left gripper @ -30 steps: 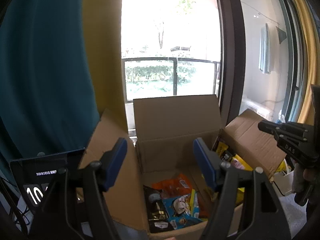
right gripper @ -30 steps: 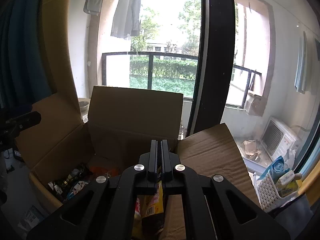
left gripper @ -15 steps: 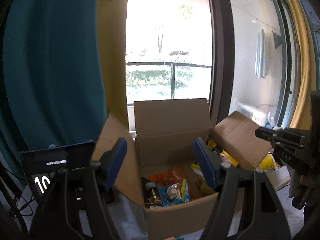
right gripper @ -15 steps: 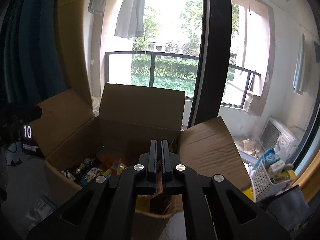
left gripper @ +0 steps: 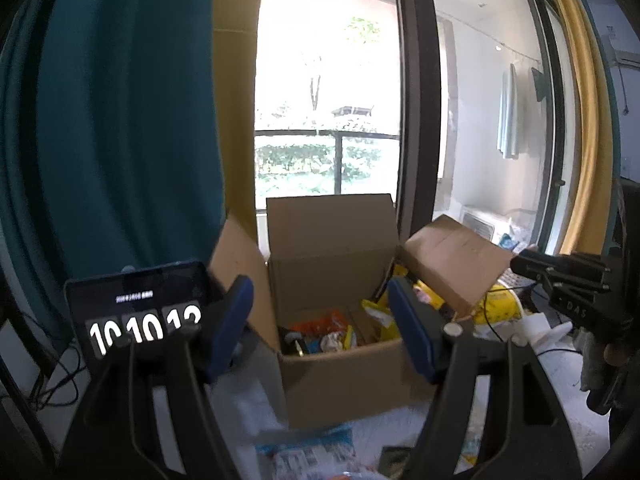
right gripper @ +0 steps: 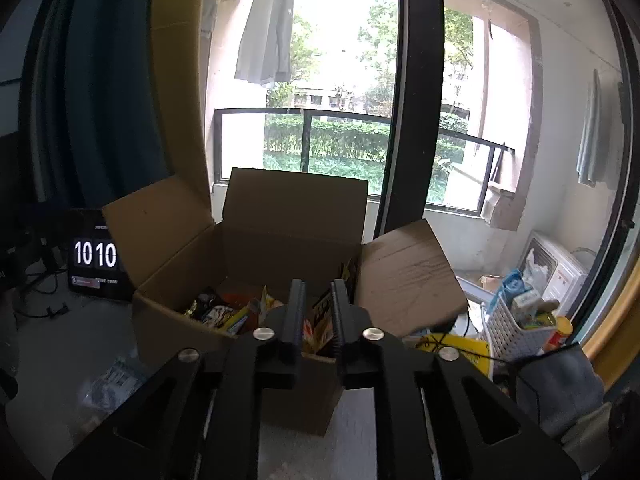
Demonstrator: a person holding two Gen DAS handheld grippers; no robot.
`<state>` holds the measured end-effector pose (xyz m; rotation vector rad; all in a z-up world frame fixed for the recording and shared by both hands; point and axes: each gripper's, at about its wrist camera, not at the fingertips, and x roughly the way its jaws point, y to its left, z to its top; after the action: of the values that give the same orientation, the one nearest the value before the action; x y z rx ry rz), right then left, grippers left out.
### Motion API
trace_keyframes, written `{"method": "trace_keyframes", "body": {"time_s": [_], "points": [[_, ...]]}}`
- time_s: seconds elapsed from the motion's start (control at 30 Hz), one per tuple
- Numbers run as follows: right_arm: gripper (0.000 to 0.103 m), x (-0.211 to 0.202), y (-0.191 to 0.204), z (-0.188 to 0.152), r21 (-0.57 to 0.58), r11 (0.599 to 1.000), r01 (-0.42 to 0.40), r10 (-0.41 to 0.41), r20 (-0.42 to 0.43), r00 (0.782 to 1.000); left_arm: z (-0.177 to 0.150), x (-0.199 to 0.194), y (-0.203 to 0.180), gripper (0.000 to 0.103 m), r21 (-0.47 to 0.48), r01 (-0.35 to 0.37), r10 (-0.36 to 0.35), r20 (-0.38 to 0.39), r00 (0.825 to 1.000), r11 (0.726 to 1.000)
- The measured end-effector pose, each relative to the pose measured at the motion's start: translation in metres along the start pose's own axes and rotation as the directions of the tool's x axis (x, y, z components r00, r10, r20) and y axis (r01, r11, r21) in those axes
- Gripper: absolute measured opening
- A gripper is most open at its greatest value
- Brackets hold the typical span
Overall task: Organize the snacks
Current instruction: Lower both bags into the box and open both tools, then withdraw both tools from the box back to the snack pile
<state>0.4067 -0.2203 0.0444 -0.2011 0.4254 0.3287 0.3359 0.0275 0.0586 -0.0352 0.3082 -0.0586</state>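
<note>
1. Snacks (left gripper: 320,334) lay in the open box (left gripper: 352,376), which sat straight ahead of and below both grippers, past the fingertips in each wrist view.
2. Left gripper (left gripper: 320,332) stood spread wide with nothing between its blue pads (left gripper: 408,336); the box opening showed in the gap.
3. Right gripper (right gripper: 317,312) was opening, its jaws a narrow slot apart; no packet sat between them, only box contents seen beyond.
4. More packets lay outside on the near floor: a blue one (left gripper: 308,452) under the left gripper, a pale one (right gripper: 110,380) left of the box. The left gripper looked nearer to both.
5. Box flaps stood up at left, far and right; only the near edge was low, so it seemed the clear way in.
6. Clock (right gripper: 96,256) crowded the left side, basket (right gripper: 516,324) the right.
</note>
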Motion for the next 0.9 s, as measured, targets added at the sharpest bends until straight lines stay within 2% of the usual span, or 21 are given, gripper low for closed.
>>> {"method": "trace_keyframes", "body": {"time_s": [0.13, 0.47, 0.6, 0.83, 0.9], "points": [[0.017, -0.018, 0.006, -0.013, -0.002, 1.0, 0.0, 0.0, -0.004, 1.0, -0.013, -0.021, 0.001, 0.071, -0.021, 0.009, -0.009, -0.005, 1.0, 1.0], [0.018, -0.063, 0.017, -0.05, 0.027, 1.0, -0.008, 0.009, -0.025, 1.0, -0.044, -0.062, -0.011, 0.071, -0.001, 0.036, -0.036, -0.025, 0.999, 0.999], [0.03, -0.082, 0.022, -0.066, 0.026, 1.0, -0.009, 0.01, -0.039, 0.999, -0.057, -0.08, -0.013, 0.071, -0.014, 0.05, -0.051, -0.028, 0.998, 0.999], [0.035, -0.115, 0.032, -0.09, 0.052, 0.999, -0.008, 0.01, -0.05, 0.999, -0.086, -0.112, -0.018, 0.072, -0.02, 0.078, -0.079, -0.056, 0.995, 0.997], [0.043, -0.125, 0.036, -0.098, 0.064, 0.998, -0.01, 0.013, -0.052, 0.999, -0.095, -0.12, -0.019, 0.071, -0.018, 0.078, -0.079, -0.067, 0.995, 0.997]]}}
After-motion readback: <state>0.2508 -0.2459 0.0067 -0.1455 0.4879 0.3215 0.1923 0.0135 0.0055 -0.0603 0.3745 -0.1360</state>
